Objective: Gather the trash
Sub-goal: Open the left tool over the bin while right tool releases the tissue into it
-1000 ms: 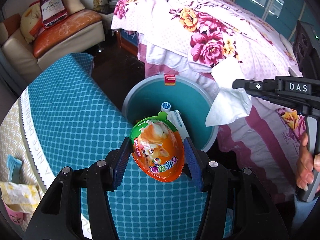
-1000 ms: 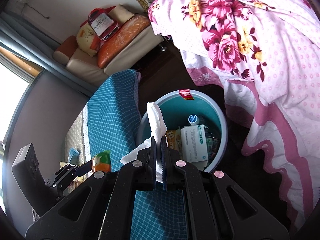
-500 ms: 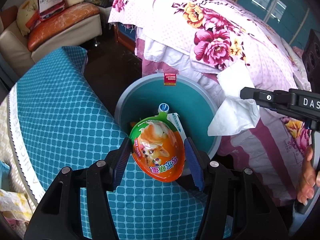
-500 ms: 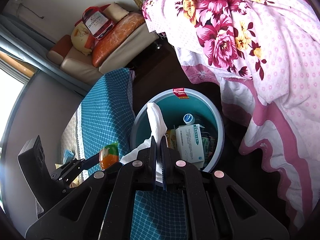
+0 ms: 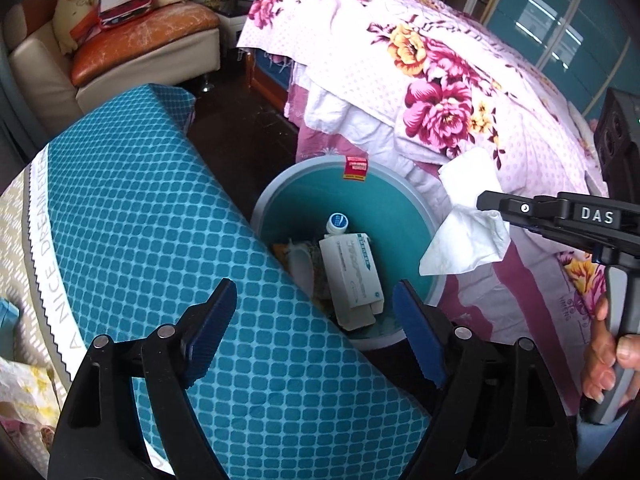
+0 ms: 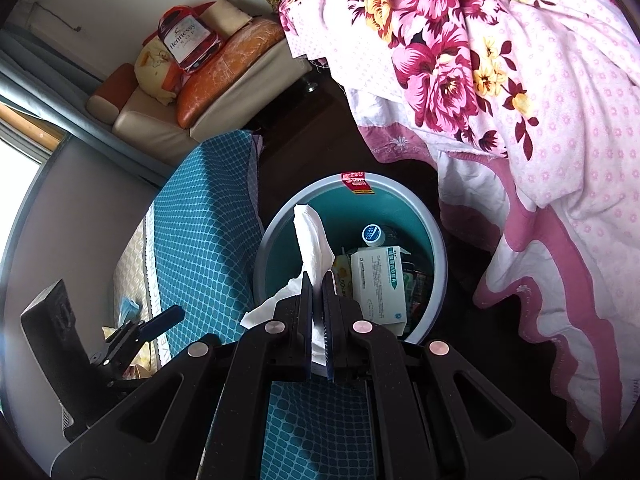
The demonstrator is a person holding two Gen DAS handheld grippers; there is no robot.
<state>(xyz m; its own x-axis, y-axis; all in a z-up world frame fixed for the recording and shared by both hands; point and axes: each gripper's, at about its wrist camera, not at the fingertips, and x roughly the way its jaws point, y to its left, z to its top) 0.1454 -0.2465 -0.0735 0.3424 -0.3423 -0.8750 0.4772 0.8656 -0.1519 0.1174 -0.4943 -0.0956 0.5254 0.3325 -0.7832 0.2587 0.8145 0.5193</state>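
A round teal trash bin [image 5: 400, 184] stands on the floor between the table and the bed; it also shows in the right wrist view [image 6: 438, 240]. Inside lie a white box [image 5: 352, 276], a bottle with a blue cap [image 5: 337, 222] and other wrappers. My left gripper [image 5: 316, 332] is open and empty, above the table edge by the bin. My right gripper [image 6: 317, 280] is shut on a white tissue [image 6: 314, 240], held above the bin; the tissue also shows in the left wrist view [image 5: 468, 232], over the bin's right rim.
A table with a teal checked cloth [image 5: 140, 216] lies left of the bin. A bed with a floral quilt [image 5: 440, 92] is to the right. A sofa [image 5: 132, 48] with cushions stands at the back. Yellow paper [image 5: 20, 396] lies at the table's left.
My left gripper has opened and the orange egg-shaped snack pack it held is gone from it. The right gripper still holds the tissue above the bin.
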